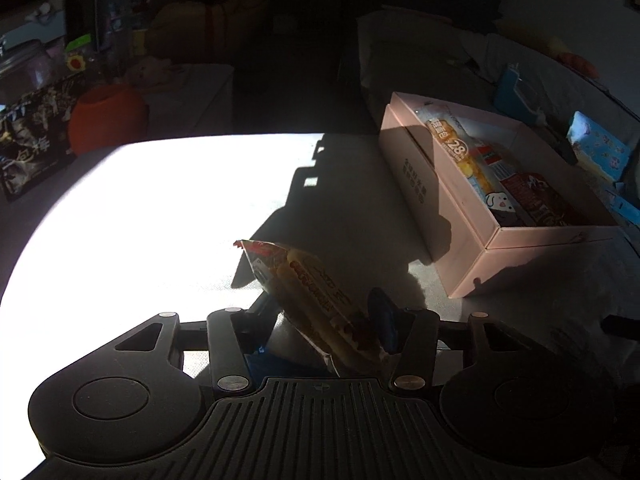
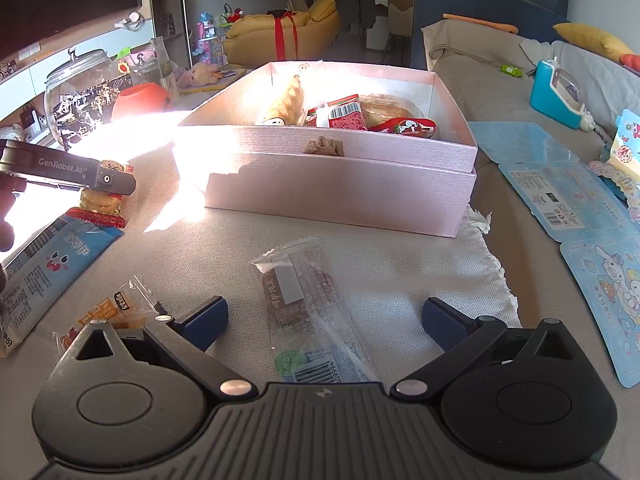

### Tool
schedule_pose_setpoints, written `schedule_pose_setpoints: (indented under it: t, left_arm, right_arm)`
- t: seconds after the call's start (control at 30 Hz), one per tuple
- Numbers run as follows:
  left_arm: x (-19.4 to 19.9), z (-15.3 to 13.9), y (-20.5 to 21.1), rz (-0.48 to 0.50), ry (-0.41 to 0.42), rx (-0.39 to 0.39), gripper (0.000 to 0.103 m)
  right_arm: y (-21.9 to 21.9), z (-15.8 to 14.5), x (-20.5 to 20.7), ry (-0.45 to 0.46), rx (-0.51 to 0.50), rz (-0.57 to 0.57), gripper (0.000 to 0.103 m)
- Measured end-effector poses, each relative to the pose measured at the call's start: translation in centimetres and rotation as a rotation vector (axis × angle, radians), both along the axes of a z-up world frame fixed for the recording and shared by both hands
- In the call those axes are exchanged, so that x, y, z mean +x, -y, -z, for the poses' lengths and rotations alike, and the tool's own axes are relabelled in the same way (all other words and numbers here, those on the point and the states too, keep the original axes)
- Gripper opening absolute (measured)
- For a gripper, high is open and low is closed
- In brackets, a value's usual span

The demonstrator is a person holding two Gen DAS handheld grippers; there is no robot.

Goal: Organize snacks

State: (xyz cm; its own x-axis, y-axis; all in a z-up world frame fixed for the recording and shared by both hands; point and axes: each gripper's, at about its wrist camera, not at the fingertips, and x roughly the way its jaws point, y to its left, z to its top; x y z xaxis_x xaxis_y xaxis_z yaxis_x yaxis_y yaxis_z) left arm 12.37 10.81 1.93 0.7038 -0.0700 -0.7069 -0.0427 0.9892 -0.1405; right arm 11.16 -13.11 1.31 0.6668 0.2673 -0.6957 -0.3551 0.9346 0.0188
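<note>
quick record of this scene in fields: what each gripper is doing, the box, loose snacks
left gripper: shut on a yellow cracker packet with red ends, lifted off the cloth
right gripper: open, hovering astride a clear-wrapped brown snack bar that lies flat
box: open pink cardboard box, already holding several packets
loose snacks: blue-and-white pouch with a cartoon face and small orange clear-wrapped snack, both near the left edge of the right wrist view
surface: beige woven cloth
</note>
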Motion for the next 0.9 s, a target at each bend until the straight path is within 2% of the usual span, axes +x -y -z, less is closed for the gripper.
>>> schedule_pose_setpoints:
  t: [0.07, 0.17, 0.23, 0.37, 0.47, 0.57, 0.67, 0.73, 0.77, 0.83, 0.9]
  left_arm:
    - [-1.7, -0.2, 1.1, 0.059, 0.003, -0.017, 0.033]
    - [-4.4, -0.1, 2.6, 0.153, 0.001, -0.050, 0.025]
    - [-6.3, 0.1, 3.4, 0.196, -0.004, -0.078, 0.025]
    - [-9.2, 0.2, 3.6, 0.212, 0.007, -0.080, 0.025]
    - [-10.4, 0.2, 2.5, 0.186, 0.012, -0.080, 0.025]
    - [-10.5, 0.4, 1.0, 0.145, 0.003, -0.130, 0.025]
    - [-10.3, 0.3, 0.4, 0.123, -0.003, -0.134, 0.025]
    - [-10.3, 0.4, 0.6, 0.122, -0.003, -0.130, 0.025]
    - [-10.7, 0.4, 0.6, 0.122, -0.002, -0.130, 0.025]
    - [-10.4, 0.5, 0.6, 0.122, -0.003, -0.132, 0.025]
    - [-10.4, 0.5, 0.8, 0.128, -0.001, -0.131, 0.025]
  right_arm:
    - [0.5, -0.2, -0.2, 0.014, 0.017, 0.029, 0.103]
    - [1.2, -0.9, -0.9, 0.050, 0.067, 0.038, 0.103]
    - [1.1, -1.4, -1.9, 0.078, 0.069, 0.036, 0.102]
    - [-0.4, -2.5, -4.0, 0.074, 0.113, -0.035, 0.098]
    - [-2.2, -3.1, -4.6, 0.050, 0.142, -0.085, 0.097]
    - [-4.1, -3.0, -4.1, -0.017, 0.154, -0.129, 0.093]
    - [-6.0, -2.1, -3.5, -0.057, 0.130, -0.160, 0.083]
    - [-6.9, -1.5, -3.3, -0.080, 0.098, -0.175, 0.072]
    - [-7.1, -1.3, -3.6, -0.058, 0.074, -0.177, 0.071]
    - [-7.1, -1.2, -4.2, -0.028, 0.020, -0.166, 0.057]
    - [-6.2, -1.3, -4.3, -0.013, 0.002, -0.141, 0.055]
